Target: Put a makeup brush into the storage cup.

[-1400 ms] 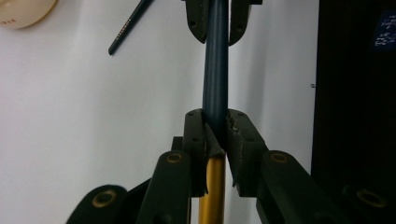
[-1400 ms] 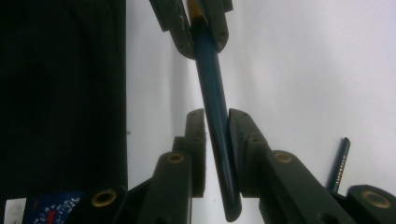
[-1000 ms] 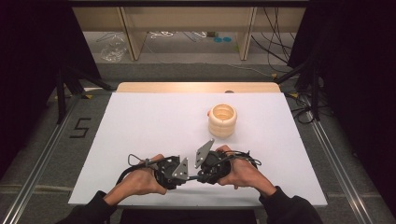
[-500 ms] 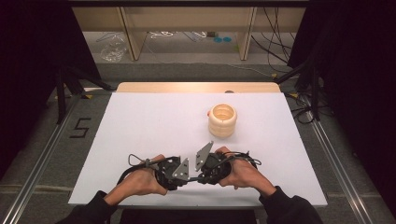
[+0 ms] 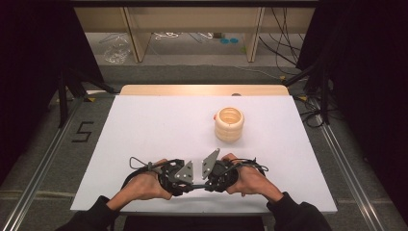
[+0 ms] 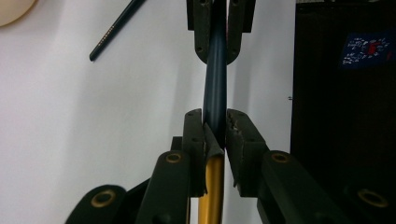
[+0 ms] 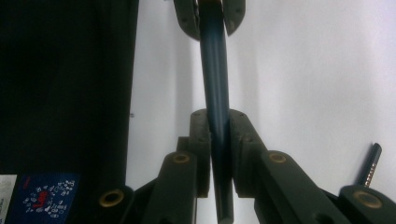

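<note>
Near the table's front edge my two grippers face each other, tip to tip. Between them runs a dark blue pen, held level just above the white table. My left gripper is shut on it where the blue barrel meets a gold section. My right gripper is shut on the pen's other end. Each gripper view shows the other gripper's jaws clamped on the pen farther off: the right gripper and the left gripper.
A cream ribbed round holder stands right of the table's middle, well beyond the hands. A loose dark pencil lies on the white surface beside the grippers. Dark clothing with a blue label hangs at the table's near edge.
</note>
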`<state>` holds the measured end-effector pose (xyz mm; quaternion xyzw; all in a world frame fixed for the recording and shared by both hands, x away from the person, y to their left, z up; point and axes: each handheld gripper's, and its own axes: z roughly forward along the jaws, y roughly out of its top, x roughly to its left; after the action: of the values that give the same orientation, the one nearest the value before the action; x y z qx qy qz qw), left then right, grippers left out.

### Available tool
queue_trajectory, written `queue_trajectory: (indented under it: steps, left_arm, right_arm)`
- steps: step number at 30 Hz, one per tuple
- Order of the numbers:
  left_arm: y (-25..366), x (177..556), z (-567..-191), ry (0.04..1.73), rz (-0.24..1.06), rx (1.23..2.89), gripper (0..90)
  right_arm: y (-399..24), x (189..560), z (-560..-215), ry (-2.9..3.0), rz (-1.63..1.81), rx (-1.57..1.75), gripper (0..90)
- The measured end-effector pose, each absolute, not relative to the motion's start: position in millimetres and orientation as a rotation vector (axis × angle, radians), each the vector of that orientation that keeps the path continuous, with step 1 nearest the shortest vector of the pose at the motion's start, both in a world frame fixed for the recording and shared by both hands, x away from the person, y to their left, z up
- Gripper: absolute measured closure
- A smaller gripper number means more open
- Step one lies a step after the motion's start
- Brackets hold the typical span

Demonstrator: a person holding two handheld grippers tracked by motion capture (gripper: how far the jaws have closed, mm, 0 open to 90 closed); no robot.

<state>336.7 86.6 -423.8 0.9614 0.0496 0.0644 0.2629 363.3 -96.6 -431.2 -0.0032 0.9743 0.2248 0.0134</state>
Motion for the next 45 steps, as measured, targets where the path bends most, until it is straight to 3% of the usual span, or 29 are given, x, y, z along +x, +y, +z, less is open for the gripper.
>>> queue_trajectory:
  steps: [45]
  left_arm:
    - [85.5, 337.6, -418.2, 0.161, 0.113, 2.524, 78.5]
  right_arm:
    - [-89.1, 357.9, -428.0, 3.02, 0.821, -0.002, 78.9]
